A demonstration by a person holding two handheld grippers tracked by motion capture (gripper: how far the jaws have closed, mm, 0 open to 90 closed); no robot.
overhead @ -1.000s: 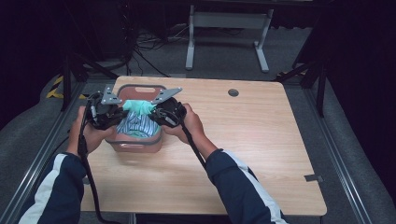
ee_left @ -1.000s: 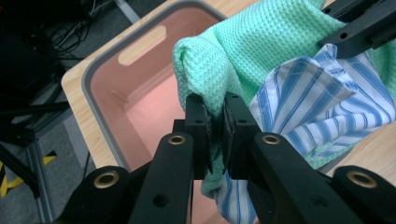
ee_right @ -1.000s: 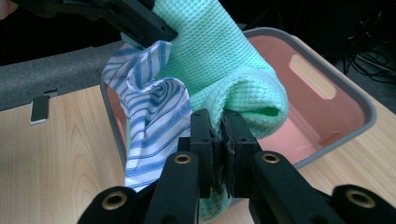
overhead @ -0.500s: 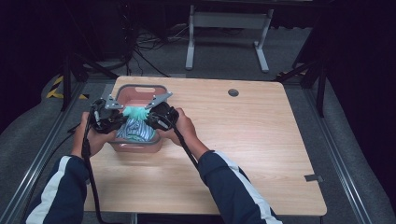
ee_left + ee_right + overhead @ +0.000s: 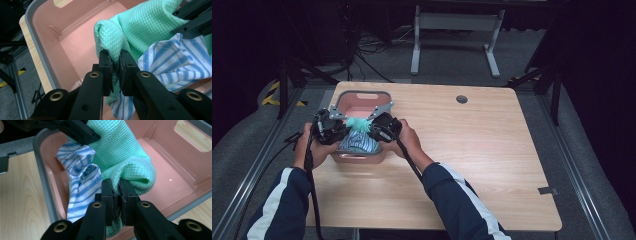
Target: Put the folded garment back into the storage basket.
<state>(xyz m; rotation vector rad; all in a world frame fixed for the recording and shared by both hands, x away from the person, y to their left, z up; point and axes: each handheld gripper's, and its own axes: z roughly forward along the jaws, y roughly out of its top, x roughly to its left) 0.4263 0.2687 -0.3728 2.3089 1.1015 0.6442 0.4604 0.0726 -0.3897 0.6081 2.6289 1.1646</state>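
A pink tub with a grey rim (image 5: 360,94) sits at the left of the high view, near the far left corner of the wooden table (image 5: 492,160). Inside it lie two cloths: a green waffle-weave cloth (image 5: 357,123) across the middle and a blue-and-white striped cloth (image 5: 358,143) bunched in the lower part of the tub, partly under the green one. The upper part of the tub floor is bare pink.

In the left gripper view, the left gripper (image 5: 115,64) has its jaws closed on a fold of the green waffle-weave cloth (image 5: 140,27), with the striped cloth (image 5: 175,60) lying at the right of that frame. In the right gripper view, the right gripper (image 5: 116,191) likewise pinches a rolled edge of the green cloth (image 5: 117,147), the striped cloth (image 5: 83,185) hanging to the left beside the tub wall (image 5: 43,177).

In the high view both hands meet over the tub, the left gripper (image 5: 343,125) and right gripper (image 5: 371,127) close together at either end of the green cloth.

The table stands on a grey floor; a round grommet hole (image 5: 462,99) shows near its far edge. A white metal frame (image 5: 452,30) and cables lie in the dark upper area, where little else can be made out.
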